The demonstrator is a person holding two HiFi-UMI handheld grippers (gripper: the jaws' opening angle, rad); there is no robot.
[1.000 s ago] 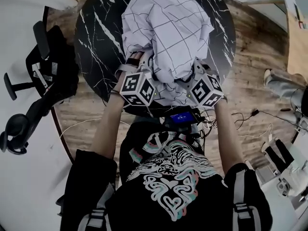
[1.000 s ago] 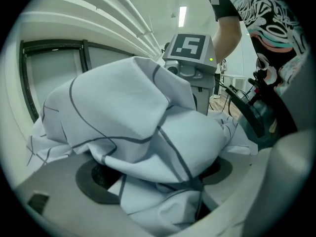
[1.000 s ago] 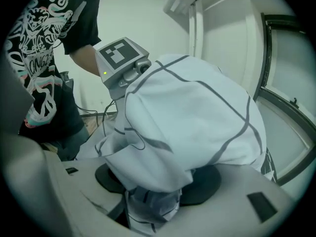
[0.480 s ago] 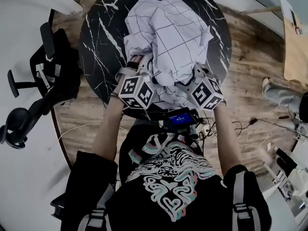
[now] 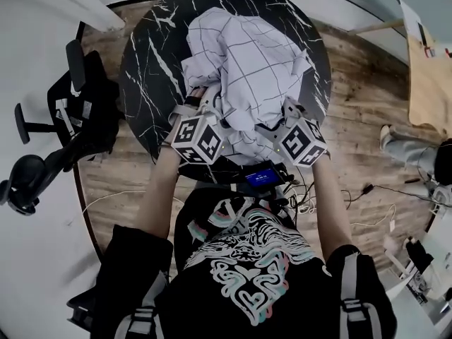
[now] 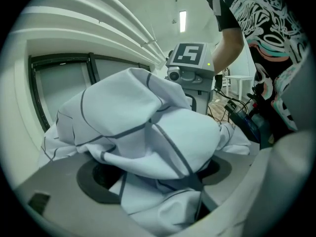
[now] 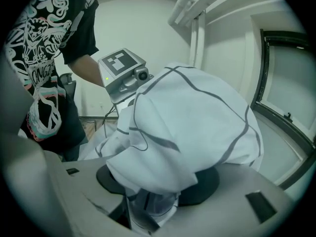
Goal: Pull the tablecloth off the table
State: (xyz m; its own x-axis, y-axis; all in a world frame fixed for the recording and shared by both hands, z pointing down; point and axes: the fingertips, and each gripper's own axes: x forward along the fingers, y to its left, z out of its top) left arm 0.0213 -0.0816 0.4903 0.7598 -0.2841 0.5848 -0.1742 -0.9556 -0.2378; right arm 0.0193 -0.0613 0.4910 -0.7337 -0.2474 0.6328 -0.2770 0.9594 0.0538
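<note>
White grid-checked tablecloth (image 5: 247, 55) bunched on round black marble worktop (image 5: 148, 62). Clamped on its near edge: left hand-held gripper (image 6: 158, 181), right hand-held gripper (image 7: 153, 196).

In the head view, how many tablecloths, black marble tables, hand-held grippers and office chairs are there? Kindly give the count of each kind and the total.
tablecloth: 1
table: 1
hand-held grippers: 2, the left hand-held gripper and the right hand-held gripper, each closed on the tablecloth
office chair: 1
Total: 5
</note>
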